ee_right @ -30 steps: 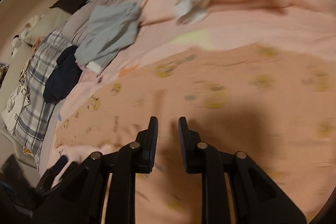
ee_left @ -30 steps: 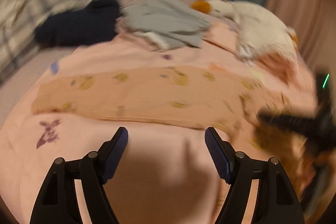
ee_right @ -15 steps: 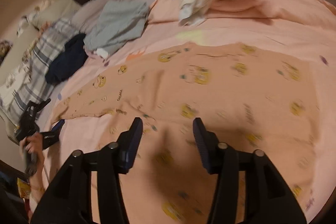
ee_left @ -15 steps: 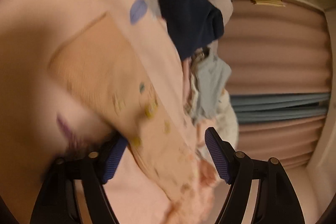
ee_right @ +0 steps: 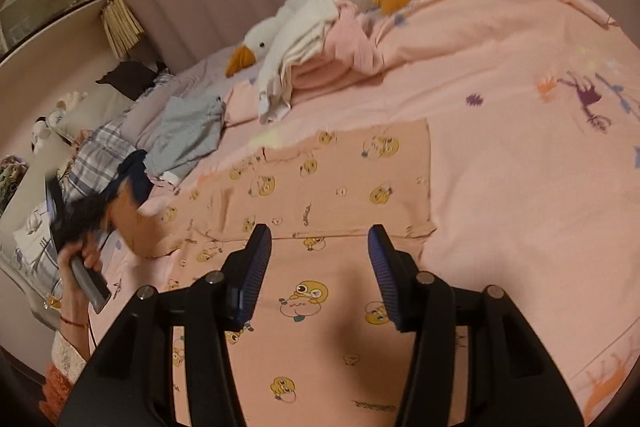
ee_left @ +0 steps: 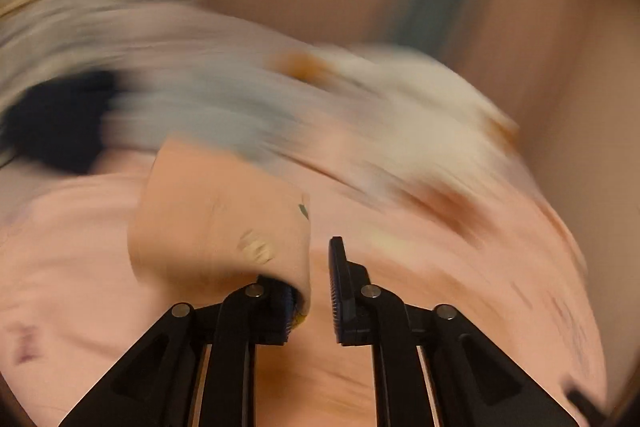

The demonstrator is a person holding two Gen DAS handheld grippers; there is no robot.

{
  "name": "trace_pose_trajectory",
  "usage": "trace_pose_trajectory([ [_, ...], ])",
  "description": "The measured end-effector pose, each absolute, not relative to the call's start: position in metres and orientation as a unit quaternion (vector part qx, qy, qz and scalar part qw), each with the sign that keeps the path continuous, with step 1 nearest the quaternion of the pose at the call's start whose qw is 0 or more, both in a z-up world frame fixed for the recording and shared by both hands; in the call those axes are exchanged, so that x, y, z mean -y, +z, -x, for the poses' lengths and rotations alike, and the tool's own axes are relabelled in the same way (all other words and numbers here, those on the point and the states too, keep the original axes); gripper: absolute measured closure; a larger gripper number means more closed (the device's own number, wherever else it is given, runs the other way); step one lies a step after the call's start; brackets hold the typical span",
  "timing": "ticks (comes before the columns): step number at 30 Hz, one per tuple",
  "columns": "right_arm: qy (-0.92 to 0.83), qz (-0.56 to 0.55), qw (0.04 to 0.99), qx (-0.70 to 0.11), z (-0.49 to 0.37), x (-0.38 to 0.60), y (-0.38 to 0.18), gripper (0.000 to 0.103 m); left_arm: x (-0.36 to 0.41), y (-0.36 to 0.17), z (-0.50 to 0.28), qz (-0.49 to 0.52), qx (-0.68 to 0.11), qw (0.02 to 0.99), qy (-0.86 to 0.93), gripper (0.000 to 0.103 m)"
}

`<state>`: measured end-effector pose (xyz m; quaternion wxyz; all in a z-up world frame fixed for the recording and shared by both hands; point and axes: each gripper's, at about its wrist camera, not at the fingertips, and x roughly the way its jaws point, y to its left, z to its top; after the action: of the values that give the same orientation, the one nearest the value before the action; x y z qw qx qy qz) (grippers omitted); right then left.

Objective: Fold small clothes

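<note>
A peach garment (ee_right: 340,179) printed with yellow cartoon faces lies spread on the pink bedsheet (ee_right: 520,107). My right gripper (ee_right: 319,231) hovers open above its near half, with nothing between the pads. At the garment's far left end a hand (ee_right: 80,255) holds my left gripper (ee_right: 60,211), and that end is lifted off the bed. In the blurred left wrist view the garment's end (ee_left: 216,219) drapes over the left finger and hangs between the jaws of my left gripper (ee_left: 316,267). The jaws are closing, and a narrow gap still shows beside the right pad.
A white goose plush (ee_right: 320,15) and folded pink and white clothes (ee_right: 320,67) lie at the back. A grey garment (ee_right: 188,135), a navy one (ee_right: 134,171) and plaid bedding (ee_right: 96,151) sit far left. Curtains hang behind the bed.
My left gripper swung round, its jaws narrowed, and the garment's end rose over its left finger. My right gripper's jaws widened from nearly shut, and it pulled back and up over the garment.
</note>
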<state>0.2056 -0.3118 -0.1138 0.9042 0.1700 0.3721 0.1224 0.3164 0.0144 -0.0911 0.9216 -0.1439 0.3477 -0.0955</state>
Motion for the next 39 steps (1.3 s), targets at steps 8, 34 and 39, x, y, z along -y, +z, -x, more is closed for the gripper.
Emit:
trace_pose_trajectory([
  [8, 0.081, -0.145, 0.913, -0.373, -0.189, 0.349, -0.102, 0.027, 0.073, -0.101, -0.292, 0.072, -0.411, 0.898, -0.142, 0.055],
  [34, 0.132, -0.362, 0.829, -0.406, -0.366, 0.292, -0.173, 0.095, -0.063, -0.215, -0.299, 0.019, -0.459, 0.885, 0.078, 0.017],
  [39, 0.11, -0.284, 0.876, -0.375, -0.34, 0.318, -0.13, 0.095, -0.04, -0.214, -0.299, -0.044, -0.445, 0.887, 0.114, 0.023],
])
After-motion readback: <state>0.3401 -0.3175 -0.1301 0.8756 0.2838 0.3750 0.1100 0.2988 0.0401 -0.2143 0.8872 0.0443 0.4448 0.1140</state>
